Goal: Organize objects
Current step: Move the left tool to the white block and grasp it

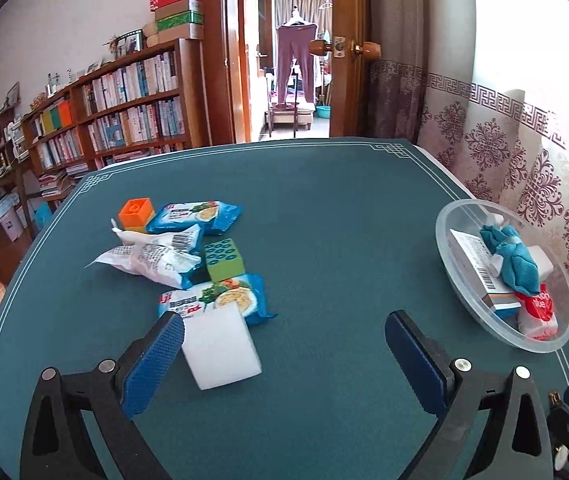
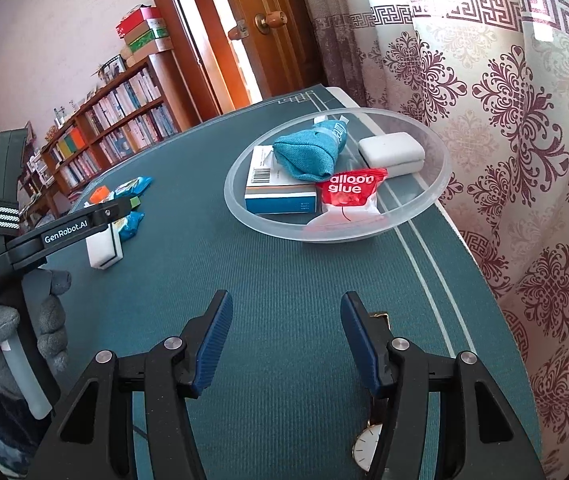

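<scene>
My left gripper (image 1: 284,320) stands wide open low over the teal table mat (image 1: 336,208). A white foam block (image 1: 222,346) lies between its fingers, close beside the left pad (image 1: 152,360), and is not squeezed. Beyond it is a pile: two blue noodle packets (image 1: 220,298), white packets (image 1: 152,258), a green block (image 1: 224,260) and an orange block (image 1: 136,210). My right gripper (image 2: 286,300) is open with nothing between its fingers. It faces a clear plastic bowl (image 2: 268,224) holding a teal cloth (image 2: 304,156), a box (image 2: 276,196), a red glue packet (image 2: 350,192) and a white case (image 2: 390,150).
A wristwatch (image 2: 366,446) lies on the mat under my right gripper's right finger. A gloved hand (image 2: 44,320) holds the left gripper at the left of the right wrist view. The bowl (image 1: 442,236) sits near the table's right edge by a patterned curtain (image 1: 524,168). A bookshelf (image 1: 124,108) stands behind.
</scene>
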Motion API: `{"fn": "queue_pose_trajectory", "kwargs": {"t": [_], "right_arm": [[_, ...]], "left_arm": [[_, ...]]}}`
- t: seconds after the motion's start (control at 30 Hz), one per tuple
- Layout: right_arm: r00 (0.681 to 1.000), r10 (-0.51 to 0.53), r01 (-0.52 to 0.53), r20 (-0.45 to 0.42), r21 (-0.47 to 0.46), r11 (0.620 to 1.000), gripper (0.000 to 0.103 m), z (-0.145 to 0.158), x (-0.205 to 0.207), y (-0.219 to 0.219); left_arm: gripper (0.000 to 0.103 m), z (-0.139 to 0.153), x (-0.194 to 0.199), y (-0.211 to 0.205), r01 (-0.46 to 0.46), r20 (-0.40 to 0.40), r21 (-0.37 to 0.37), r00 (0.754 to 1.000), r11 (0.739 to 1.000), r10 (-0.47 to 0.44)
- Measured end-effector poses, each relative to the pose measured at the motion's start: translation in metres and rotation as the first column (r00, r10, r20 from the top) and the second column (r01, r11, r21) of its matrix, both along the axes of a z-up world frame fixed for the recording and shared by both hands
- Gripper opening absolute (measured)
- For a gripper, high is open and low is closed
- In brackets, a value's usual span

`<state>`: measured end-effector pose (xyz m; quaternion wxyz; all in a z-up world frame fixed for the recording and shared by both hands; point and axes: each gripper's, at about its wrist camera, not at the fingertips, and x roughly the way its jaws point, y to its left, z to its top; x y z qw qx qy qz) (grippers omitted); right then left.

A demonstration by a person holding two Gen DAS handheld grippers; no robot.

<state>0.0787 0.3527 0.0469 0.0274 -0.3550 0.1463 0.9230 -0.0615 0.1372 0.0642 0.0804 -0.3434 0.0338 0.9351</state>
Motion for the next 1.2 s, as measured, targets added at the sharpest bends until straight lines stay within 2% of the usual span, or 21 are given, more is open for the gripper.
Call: {"fn": "queue_pose_trajectory", "kwargs": {"t": [0.13,0.23,0.5,0.67,0.73,0.8,0.93,1.2], "right_arm": [[1.0,0.014,-0.014,0.005,0.001,1.0,0.058,-0.001,-0.001,-0.007],[1.0,0.025,-0.025,0.007,0.003,1.0,0.058,-0.002,-0.002,-0.012],[0.999,0.044,-0.044,0.003,0.002,0.999,0.058,0.001,-0.005,-0.023],[0.998,0.057,-0.057,0.005,0.0,0.998,0.058,0.001,-0.007,-0.028],[0.998,0.062,-0.062,0.007,-0.001,0.998,0.058,0.0,-0.008,-0.03],[0.998,0.066,-0.066,0.01,-0.001,0.998,0.058,0.0,-0.01,-0.032],[0.997,0.075,-0.075,0.015,-0.004,0.997,0.058,-0.001,-0.012,-0.036],[0.993,0.116,-0.115,0.028,-0.022,0.993,0.058,0.001,-0.022,-0.047]], "left_arm": [[0.102,-0.008,-0.005,-0.027,-0.088,0.038,0.046,0.996,0.995,0.086],[0.102,-0.017,-0.009,-0.039,-0.13,0.068,0.046,0.99,0.99,0.127],[0.101,-0.032,-0.016,-0.043,-0.153,0.091,0.023,0.984,0.988,0.15],[0.083,-0.042,-0.021,-0.043,-0.146,0.122,0.008,0.982,0.989,0.144],[0.081,-0.044,-0.022,-0.044,-0.14,0.133,0.019,0.982,0.99,0.136],[0.074,-0.044,-0.021,-0.045,-0.127,0.132,0.036,0.984,0.991,0.121],[0.051,-0.041,-0.016,-0.043,-0.069,0.128,0.059,0.99,0.996,0.061],[0.05,-0.03,-0.006,-0.055,-0.077,0.106,0.081,0.992,0.994,0.068]]}}
